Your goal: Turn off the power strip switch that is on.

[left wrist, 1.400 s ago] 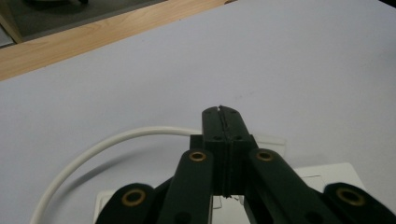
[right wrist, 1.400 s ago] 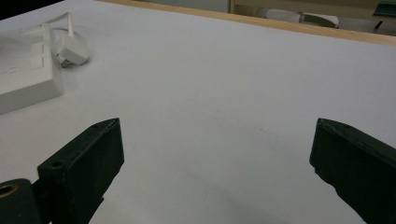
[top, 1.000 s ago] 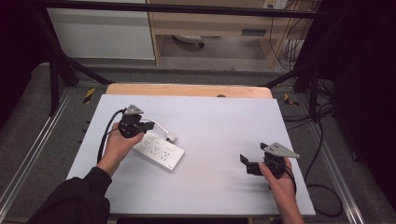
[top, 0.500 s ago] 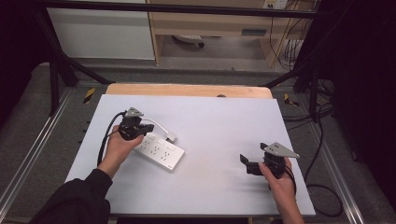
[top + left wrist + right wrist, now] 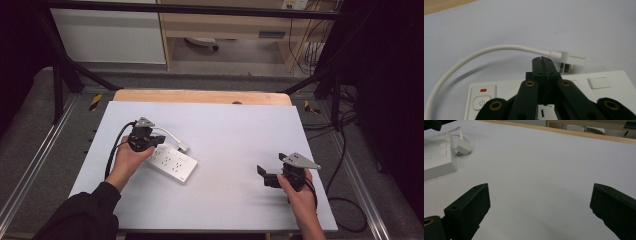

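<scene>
Left gripper (image 5: 543, 65) jaws together, empty, above power strip (image 5: 599, 82); plug (image 5: 571, 60) just beyond strip. Right gripper (image 5: 539, 207) jaws wide apart, well right of strip; high view hides left jaws.

This looks like a lab or workshop test bay. A pale grey work table (image 5: 240, 140) with a wooden edge sits in the middle of the frame inside a black metal frame (image 5: 200, 9). Loose cables (image 5: 345, 125) trail over the grey floor at right, and at top centre stands a wooden bench (image 5: 235, 27) beside a white cabinet (image 5: 110, 35).
</scene>
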Motion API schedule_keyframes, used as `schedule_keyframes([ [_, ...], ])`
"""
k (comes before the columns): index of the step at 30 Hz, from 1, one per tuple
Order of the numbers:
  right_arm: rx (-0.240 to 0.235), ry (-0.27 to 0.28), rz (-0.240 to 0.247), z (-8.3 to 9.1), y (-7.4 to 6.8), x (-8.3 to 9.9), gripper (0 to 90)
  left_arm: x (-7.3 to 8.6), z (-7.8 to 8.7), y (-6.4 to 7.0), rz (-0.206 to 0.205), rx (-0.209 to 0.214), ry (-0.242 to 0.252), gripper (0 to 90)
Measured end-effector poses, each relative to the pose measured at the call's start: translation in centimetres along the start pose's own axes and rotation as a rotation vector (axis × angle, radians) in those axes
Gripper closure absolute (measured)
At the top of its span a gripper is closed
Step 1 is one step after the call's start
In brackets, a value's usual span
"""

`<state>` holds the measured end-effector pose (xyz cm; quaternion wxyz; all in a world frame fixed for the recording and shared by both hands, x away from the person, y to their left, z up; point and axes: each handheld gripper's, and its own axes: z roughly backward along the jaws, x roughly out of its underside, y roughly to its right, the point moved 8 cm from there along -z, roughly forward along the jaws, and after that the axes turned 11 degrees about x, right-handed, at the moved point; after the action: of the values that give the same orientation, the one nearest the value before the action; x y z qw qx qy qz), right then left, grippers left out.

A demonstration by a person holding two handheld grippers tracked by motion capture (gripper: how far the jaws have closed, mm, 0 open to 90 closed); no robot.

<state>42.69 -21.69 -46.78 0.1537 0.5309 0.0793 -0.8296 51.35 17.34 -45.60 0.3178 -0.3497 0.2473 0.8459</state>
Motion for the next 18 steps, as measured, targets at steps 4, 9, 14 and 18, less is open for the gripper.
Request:
schedule_keyframes([
  [4, 0.000, 0.001, 0.000, 0.0, 0.0, 0.0, 3.3, 0.1, -0.2, 0.1, -0.004, 0.000, -0.010, 90.0],
  [9, 0.000, 0.001, 0.000, 0.0, 0.0, 0.0, 3.3, 0.4, -0.5, 0.1, -0.003, -0.001, -0.016, 90.0],
  [14, 0.000, -0.001, -0.001, 0.0, 0.0, 0.0, 3.3, 0.9, -0.8, 0.1, 0.004, 0.003, -0.021, 90.0],
  [18, 0.000, -0.002, 0.000, 0.0, 0.0, 0.0, 3.3, 1.1, -0.9, 0.1, 0.004, 0.000, -0.022, 90.0],
])
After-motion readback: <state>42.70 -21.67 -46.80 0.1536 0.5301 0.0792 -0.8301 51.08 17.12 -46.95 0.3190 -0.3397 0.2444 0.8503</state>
